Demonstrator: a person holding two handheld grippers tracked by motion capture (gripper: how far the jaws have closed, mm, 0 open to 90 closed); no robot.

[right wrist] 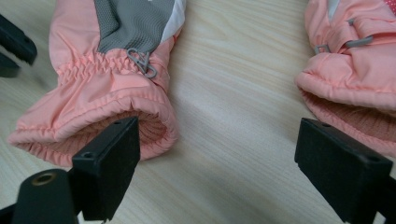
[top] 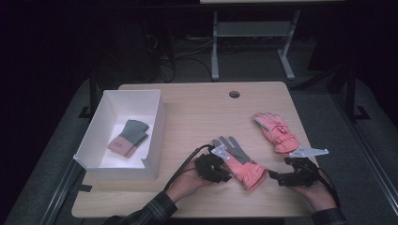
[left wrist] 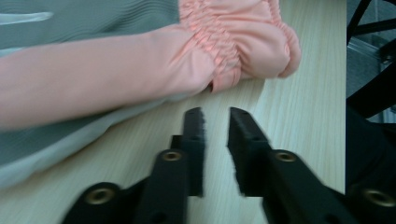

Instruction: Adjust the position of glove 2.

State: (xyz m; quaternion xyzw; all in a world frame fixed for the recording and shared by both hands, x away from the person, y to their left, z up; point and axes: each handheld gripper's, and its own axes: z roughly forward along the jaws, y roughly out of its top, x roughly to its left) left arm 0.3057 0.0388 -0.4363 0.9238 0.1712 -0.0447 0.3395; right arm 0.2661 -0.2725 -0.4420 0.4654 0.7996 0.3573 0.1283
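White box point(top: 157, 123): near the left edge of the table point(top: 197, 112), open on top; inside lies a small grey and pink glove point(top: 128, 137), cuff toward the near wall.

Left gripper point(top: 226, 165): held at the near middle of the table, just beside the left side of the middle glove; jaws apart by a narrow gap, nothing between them, only bare wood there in the left gripper view point(left wrist: 216, 122).

Middle glove point(top: 240, 163): pink with grey palm, flat on the table, near the front edge and a little right of the centre. Long axis runs slanted: grey fingers point away and to the left, toward the far left corner; gathered cuff points to the near right. Cuff mouth point(right wrist: 140, 128) open toward the right gripper.

Right gripper point(top: 277, 179): close to the near right corner; jaws spread wide, holding nothing; one pad point(right wrist: 112, 149) just at the cuff opening, touching or not cannot be told.

Second pink glove point(top: 276, 131): near the right edge, fingers away, cuff toward the person.

Step in hand, as judged: taking the middle glove, probably for the box.

How to do well: better to close on the thick cuff, not on the thin fingers; to catch both layers; to lift straight so the fingers do not drag.
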